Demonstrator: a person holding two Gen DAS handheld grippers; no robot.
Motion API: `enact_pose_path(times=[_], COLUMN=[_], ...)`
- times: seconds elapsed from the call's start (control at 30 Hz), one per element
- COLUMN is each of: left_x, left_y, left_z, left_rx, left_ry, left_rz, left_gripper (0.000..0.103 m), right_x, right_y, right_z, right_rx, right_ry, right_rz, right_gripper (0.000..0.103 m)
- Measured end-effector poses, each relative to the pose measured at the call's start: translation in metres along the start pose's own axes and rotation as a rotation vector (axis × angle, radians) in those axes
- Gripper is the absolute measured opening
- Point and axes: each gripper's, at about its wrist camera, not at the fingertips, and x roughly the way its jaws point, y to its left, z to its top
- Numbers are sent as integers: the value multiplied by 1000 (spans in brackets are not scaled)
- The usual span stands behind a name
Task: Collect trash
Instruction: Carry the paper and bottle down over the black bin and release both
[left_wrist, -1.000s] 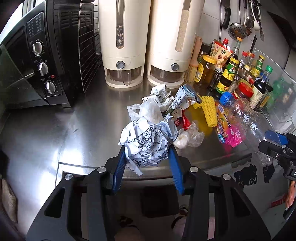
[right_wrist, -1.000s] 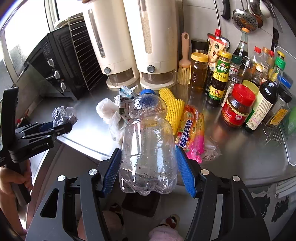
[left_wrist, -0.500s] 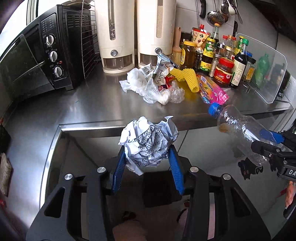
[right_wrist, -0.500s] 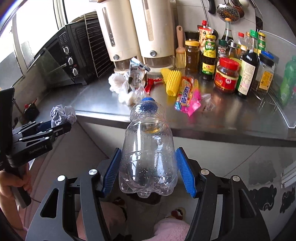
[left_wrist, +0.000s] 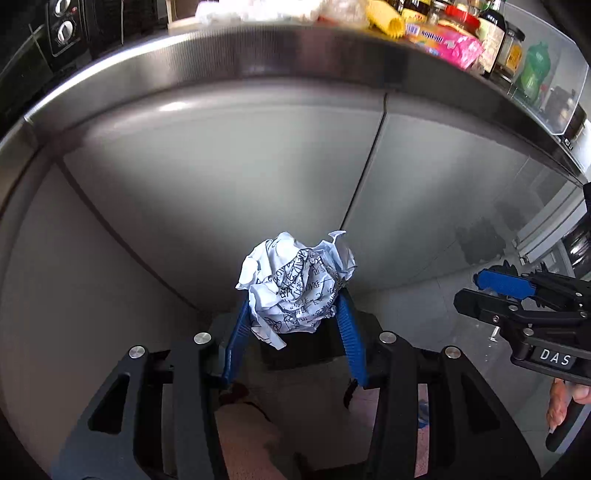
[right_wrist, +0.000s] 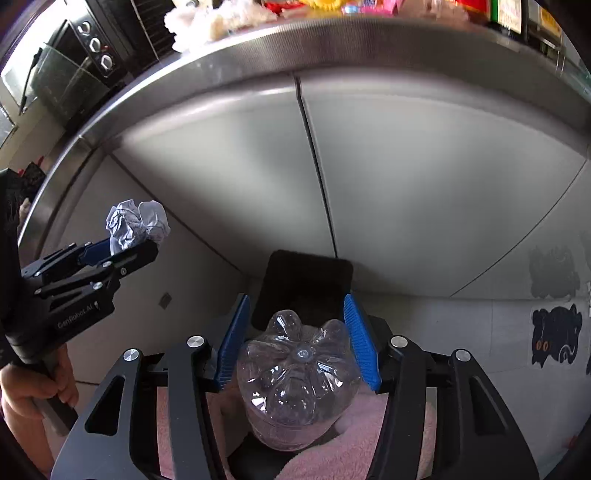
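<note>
Left gripper (left_wrist: 293, 317) is pinching crumpled paper (left_wrist: 295, 282) between its pads; right gripper (right_wrist: 299, 341) is clamping clear bottle (right_wrist: 297, 380) base-up, both hanging below tabletop (left_wrist: 258, 51) edge.

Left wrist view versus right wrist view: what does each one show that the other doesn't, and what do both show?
Only the left wrist view shows the print on the crumpled paper pinched in the left hand-held gripper, plus the green bottle on the counter.

Only the right wrist view shows the clear plastic bottle between the fingers of the right hand-held gripper, its base toward the camera, and the cat stickers.

Both show the steel counter edge, the cabinet doors and a dark bin below.
</note>
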Motion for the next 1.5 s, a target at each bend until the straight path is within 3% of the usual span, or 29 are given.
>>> enact_pose_path(times=[0.03,0.07,0.13,0.33,0.57,0.67,0.7,0.73,0.77,0.8,0.93,0.97,1.27,1.5], left_x=[13,25,49,114,159,175,180,184,186,188,185,184,172,141], left_y=[1,3,6,15,14,17,17,21,19,17,13,12,17,20], left_z=[-4,-7,-13,-22,-26,-28,-28,-30,-30,-30,-29,-28,-15,-6], left_rx=[-9,-16,-20,-35,-30,-50,-55,-54,-46,-36,-17,-17,-38,-67], left_ry=[17,34,69,155,238,269,279,286,287,281,243,236,196,126], left_rz=[-9,-13,-10,-5,0,-5,-6,-10,-4,7,43,47,67,64], left_gripper=[43,43,43,43,44,48,52,56,67,74,95,95,95,95], right_x=[15,29,54,117,155,166,169,174,175,174,177,177,158,119], right_y=[-3,-7,-12,-18,-24,-35,-36,-37,-40,-42,-45,-46,-44,-29], right_z=[-1,-2,-2,2,9,10,11,11,11,11,15,17,29,43], right_rx=[14,39,40,71,87,132,136,140,148,154,158,162,175,149], right_ry=[20,39,52,109,132,130,135,141,131,107,93,91,59,-38], right_rz=[12,8,-39,-29,-31,-28,-46,-58,-62,-72,-111,-110,-107,-111], right_gripper=[18,2,2,1,2,6,12,25,70,86,90,97,99,100])
